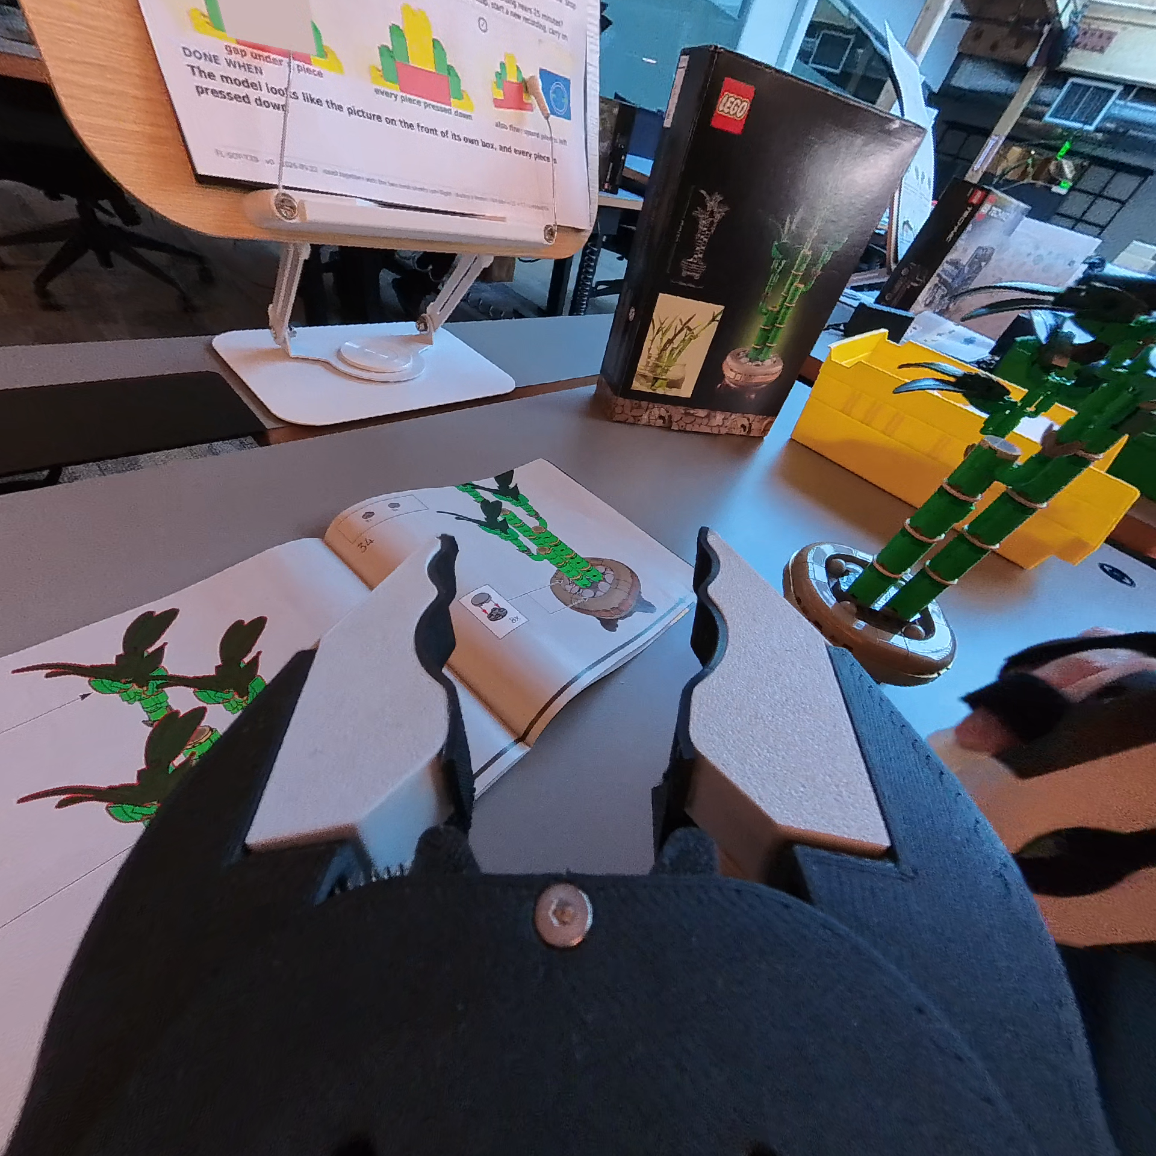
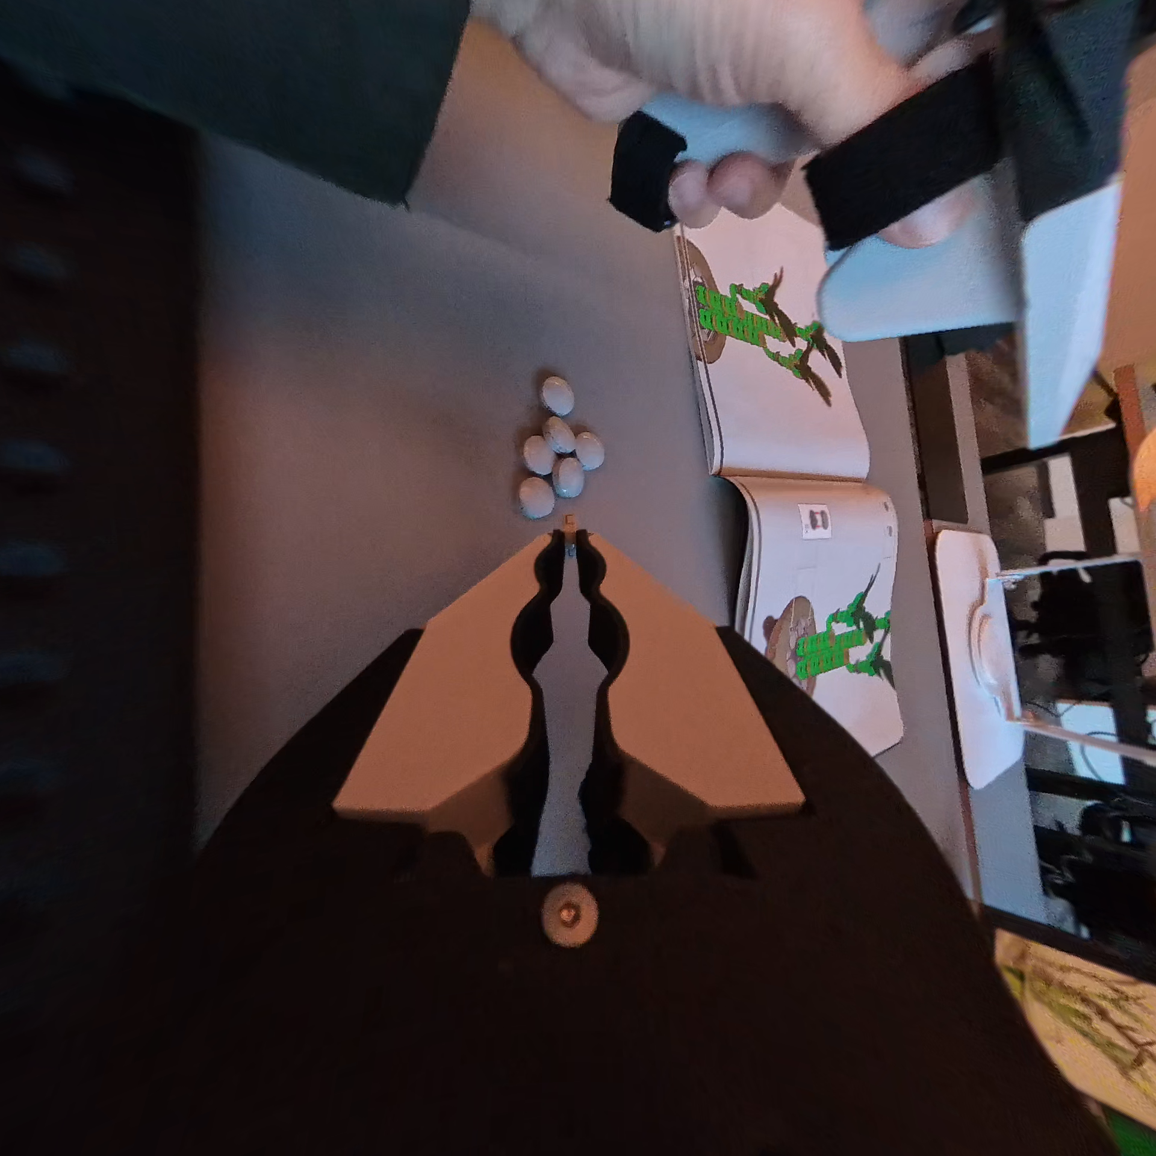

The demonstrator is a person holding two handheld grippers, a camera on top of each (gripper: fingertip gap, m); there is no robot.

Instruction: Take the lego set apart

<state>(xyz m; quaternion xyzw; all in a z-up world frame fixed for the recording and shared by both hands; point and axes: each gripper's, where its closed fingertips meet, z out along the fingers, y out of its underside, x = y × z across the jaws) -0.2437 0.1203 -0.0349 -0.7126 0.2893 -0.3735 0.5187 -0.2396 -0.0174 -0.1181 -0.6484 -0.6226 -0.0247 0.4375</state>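
Observation:
The lego bamboo model point(image 1: 976, 519) leans on its round brown base point(image 1: 869, 616) on the grey table, to the right of my left gripper. My left gripper point(image 1: 575, 544) is open and empty, above the open instruction booklet point(image 1: 538, 600). My right gripper point(image 2: 570, 538) points down at the table and is shut on a tiny tan and grey lego piece point(image 2: 570, 543) at its fingertips. Just beyond the tips, several pale grey pebble pieces point(image 2: 560, 450) lie in a small pile on the table.
The black lego box point(image 1: 750, 250) stands behind the booklet, with a yellow bin point(image 1: 907, 438) to its right. A document stand point(image 1: 375, 125) with a printed sheet sits at the back left. The booklet point(image 2: 788, 406) lies right of the pebbles. A hand point(image 2: 719, 75) holds the other gripper.

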